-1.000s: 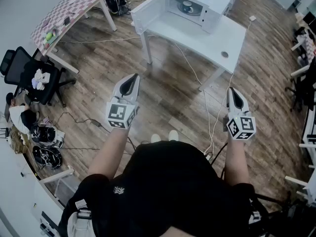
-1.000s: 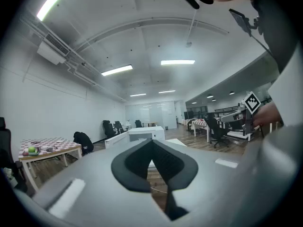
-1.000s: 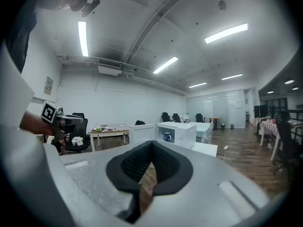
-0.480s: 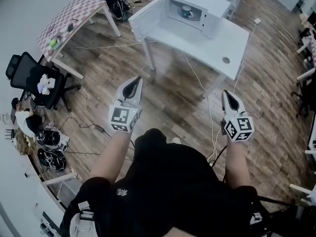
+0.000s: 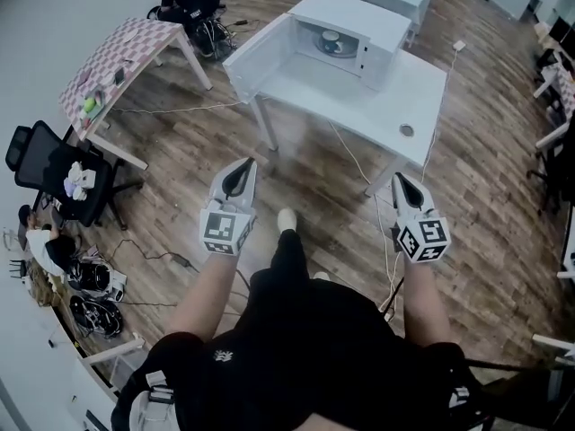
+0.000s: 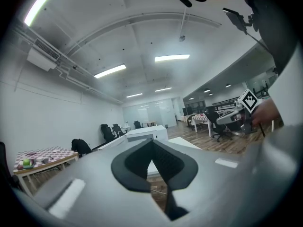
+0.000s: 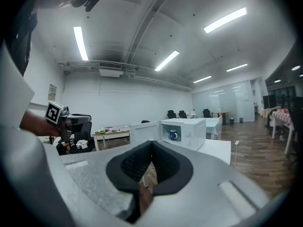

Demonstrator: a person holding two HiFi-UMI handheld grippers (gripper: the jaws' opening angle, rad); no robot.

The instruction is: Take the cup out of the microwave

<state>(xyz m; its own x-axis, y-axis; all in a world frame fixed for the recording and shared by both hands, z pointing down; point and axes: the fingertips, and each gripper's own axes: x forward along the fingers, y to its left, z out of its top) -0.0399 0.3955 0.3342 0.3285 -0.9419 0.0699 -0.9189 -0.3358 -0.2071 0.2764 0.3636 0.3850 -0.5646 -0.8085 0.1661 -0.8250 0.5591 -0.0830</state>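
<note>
Both my left gripper (image 5: 241,167) and right gripper (image 5: 398,185) have jaws closed on nothing; the cup (image 5: 331,38) sits inside the open microwave (image 5: 364,12) at twelve o'clock.

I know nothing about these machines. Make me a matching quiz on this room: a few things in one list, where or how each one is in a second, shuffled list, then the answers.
Things:
1. cup
2. microwave door
3. checkered table
4. right gripper

Place or state:
A. swung open
B. jaws shut, nothing between them
C. inside the microwave
D. far left in the head view

Pairs: 1-C, 2-A, 3-D, 4-B
</note>
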